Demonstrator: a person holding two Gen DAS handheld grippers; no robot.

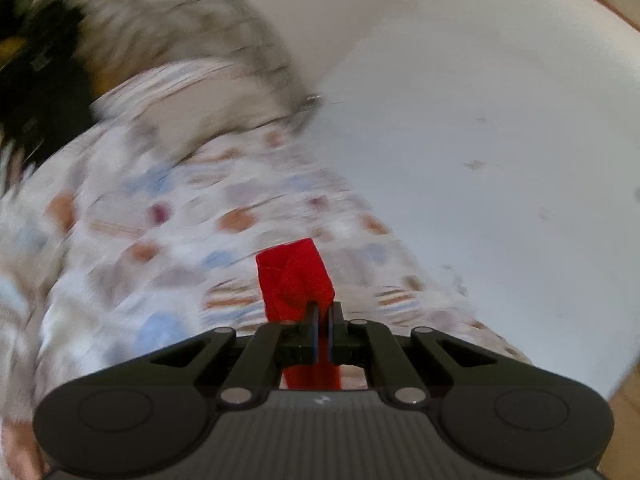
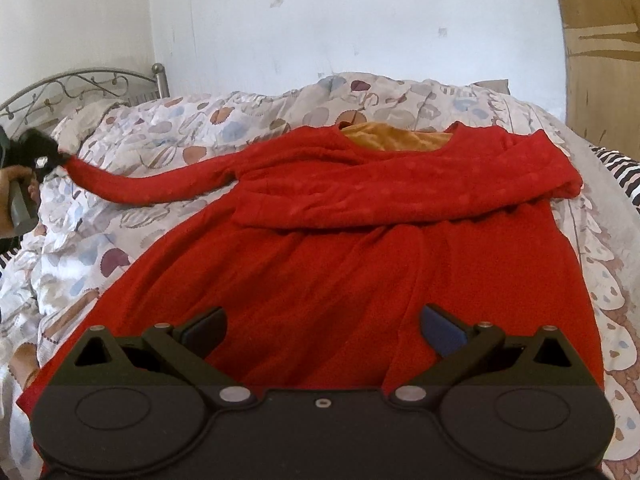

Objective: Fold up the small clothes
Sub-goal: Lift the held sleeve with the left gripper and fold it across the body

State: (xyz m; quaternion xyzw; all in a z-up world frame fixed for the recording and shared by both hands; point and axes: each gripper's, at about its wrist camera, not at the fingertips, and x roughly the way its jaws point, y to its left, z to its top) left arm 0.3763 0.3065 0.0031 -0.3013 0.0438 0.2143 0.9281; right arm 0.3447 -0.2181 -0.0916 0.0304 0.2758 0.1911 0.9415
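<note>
Now the left tongs [image 1: 323, 312] pinch the red dress [image 2: 360, 248] sleeve near the bed's [image 2: 168, 128] left edge; the right tongs [image 2: 323, 330] stand open above its skirt.

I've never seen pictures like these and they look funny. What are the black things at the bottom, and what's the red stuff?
The black things are grabbers, like big tweezers, and a person holds one in each hand. Each grabber carries a camera looking along its two fingers, so each picture is that grabber's own view.

The right grabber's view shows a red dress lying flat on a bed with a patterned quilt. One sleeve is already folded across the chest. The right gripper is open and holds nothing.

The blurry picture comes from the left gripper. It is shut on the end of the other sleeve. In the right view you can see it stretched out to the side.
</note>
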